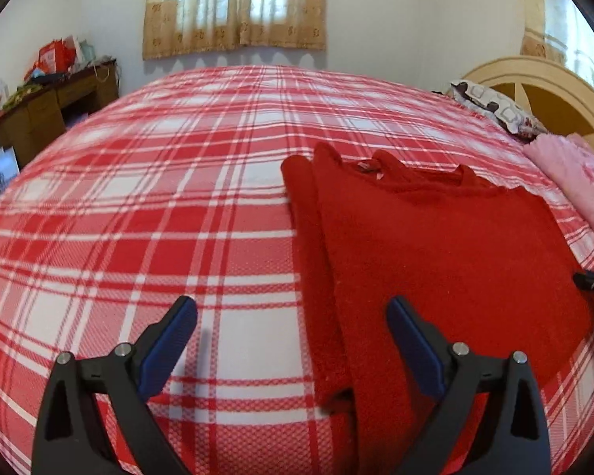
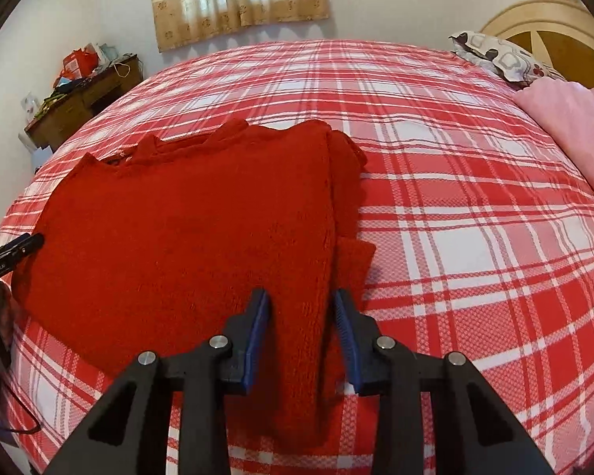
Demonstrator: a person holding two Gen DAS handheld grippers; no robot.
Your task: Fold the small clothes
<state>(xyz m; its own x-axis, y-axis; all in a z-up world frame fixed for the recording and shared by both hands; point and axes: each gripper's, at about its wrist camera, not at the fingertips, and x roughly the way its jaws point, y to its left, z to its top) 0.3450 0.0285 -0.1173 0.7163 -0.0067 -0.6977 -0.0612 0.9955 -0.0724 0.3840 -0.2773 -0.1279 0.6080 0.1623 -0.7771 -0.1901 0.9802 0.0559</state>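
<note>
A small red knit sweater [image 1: 447,245] lies flat on the plaid bed, both side edges folded in over the body, collar at the far end. My left gripper [image 1: 291,308] is open wide above the sweater's near left corner, one finger over the bedspread, one over the knit. In the right wrist view the sweater [image 2: 186,229] fills the middle left. My right gripper [image 2: 301,297] is partly open, its jaws either side of the folded right edge near the hem, not clamped. Each gripper's tip shows at the edge of the other's view.
The red and white plaid bedspread [image 1: 158,198] covers the bed. A pink folded blanket [image 2: 566,126] and a patterned pillow [image 2: 495,53] lie by the wooden headboard [image 1: 546,95] at right. A cluttered wooden desk [image 1: 51,103] stands at far left under a curtained window.
</note>
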